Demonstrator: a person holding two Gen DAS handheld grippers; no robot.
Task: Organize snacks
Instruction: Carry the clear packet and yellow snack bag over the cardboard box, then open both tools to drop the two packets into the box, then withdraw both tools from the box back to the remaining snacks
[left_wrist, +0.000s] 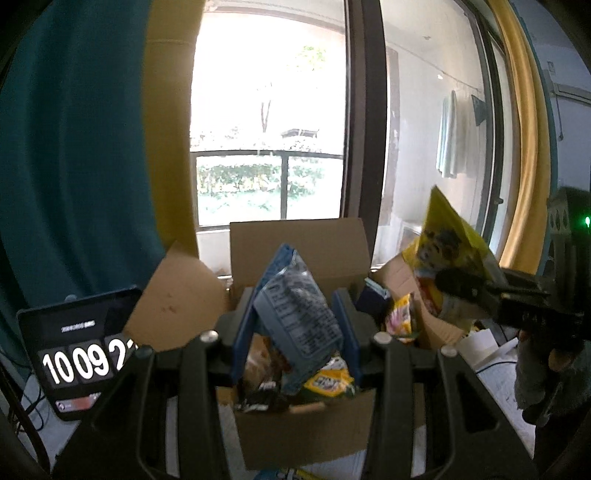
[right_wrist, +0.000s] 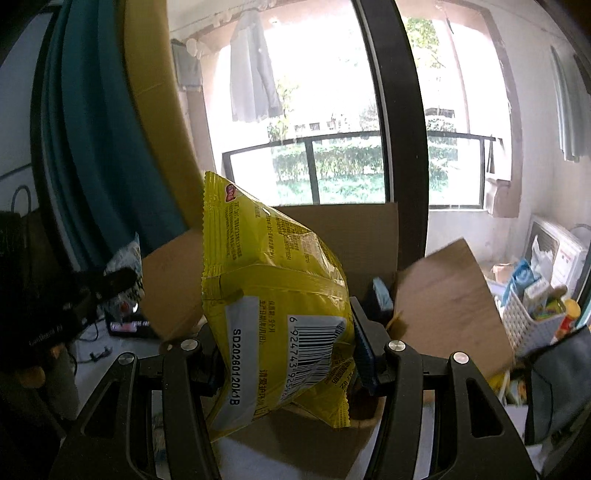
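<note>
A grey-blue snack packet (left_wrist: 295, 314) is held between the jaws of the left gripper (left_wrist: 293, 332), which are closed narrowly on it; the packet stands tilted, its printed back side turned to the camera and its top edge reaching above the jaws. Just below and behind these jaws an open cardboard box (left_wrist: 299, 432) is seen, with 3 flaps raised. Inside it, under the held packet, more snacks are lying — a yellow-green packet (left_wrist: 330, 382) and a dark one (left_wrist: 258, 397) can be told apart, the rest is too blurred. To the left of the jaws a tablet (left_wrist: 70, 354) showing a clock in large white digits is standing on the counter (left_wrist: 498, 391).

A yellow snack bag (right_wrist: 273, 306) is gripped by the jaws of the right gripper (right_wrist: 284, 354), which are set rather wide around its lower half; the barcode and a white date strip face the camera, and the bag's upper corner rises well above the jaws. In the left wrist view the same bag (left_wrist: 450, 251) is seen to the right of the left jaws, above the box's right flap. Behind the bag the box (right_wrist: 443, 295) is visible again. Far right of the right jaws a white basket (right_wrist: 532, 328) with small items is placed — its contents cannot be read. Behind everything a large window (left_wrist: 269, 129) is seen.
</note>
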